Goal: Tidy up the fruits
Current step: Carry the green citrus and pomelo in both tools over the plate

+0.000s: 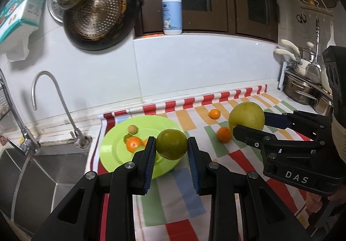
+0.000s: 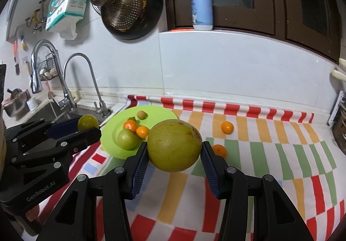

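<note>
Two fruits clamped: green fruit [image 1: 171, 144] in left tool [image 1: 171, 150], large fruit [image 2: 174, 145] in right tool [image 2: 174, 154].

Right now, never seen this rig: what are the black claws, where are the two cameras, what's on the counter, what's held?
There is no robot arm here. A person holds a two-finger gripper in each hand, and each gripper carries a fisheye camera looking forward along its fingers.

The left wrist view shows the left gripper shut on a small green fruit, with the right gripper at its right edge. The right wrist view shows the right gripper shut on a large yellow-green fruit.

Both fruits are off the counter, over a striped cloth beside a sink. A green plate holds a green tomato, two small oranges and a small pale fruit. Two more oranges lie on the cloth.
</note>
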Motion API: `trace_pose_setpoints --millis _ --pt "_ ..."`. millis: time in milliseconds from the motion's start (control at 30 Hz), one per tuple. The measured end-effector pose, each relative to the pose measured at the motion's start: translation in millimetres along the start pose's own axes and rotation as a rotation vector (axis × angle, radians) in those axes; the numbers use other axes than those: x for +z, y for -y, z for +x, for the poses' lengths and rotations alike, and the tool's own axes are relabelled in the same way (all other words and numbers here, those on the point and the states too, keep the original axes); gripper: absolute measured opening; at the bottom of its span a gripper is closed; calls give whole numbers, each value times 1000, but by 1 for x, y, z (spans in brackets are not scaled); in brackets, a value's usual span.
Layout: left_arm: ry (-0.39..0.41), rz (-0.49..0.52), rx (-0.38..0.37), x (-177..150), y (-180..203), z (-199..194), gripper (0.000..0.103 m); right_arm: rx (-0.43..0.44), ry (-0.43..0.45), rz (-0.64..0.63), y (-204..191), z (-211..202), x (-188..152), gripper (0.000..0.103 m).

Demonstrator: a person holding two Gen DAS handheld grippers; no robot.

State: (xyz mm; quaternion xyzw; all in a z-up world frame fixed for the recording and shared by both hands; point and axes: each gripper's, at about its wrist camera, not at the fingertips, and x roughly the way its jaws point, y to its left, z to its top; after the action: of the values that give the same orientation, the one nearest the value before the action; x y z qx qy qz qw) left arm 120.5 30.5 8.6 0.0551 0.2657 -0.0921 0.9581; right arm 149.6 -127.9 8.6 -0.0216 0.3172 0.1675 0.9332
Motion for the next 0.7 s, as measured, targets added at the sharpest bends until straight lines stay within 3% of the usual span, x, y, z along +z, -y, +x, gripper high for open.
trace_pose_setpoints --millis 700 --pt "19 -64 119 11 -54 16 30 95 9 -51 -32 53 35 50"
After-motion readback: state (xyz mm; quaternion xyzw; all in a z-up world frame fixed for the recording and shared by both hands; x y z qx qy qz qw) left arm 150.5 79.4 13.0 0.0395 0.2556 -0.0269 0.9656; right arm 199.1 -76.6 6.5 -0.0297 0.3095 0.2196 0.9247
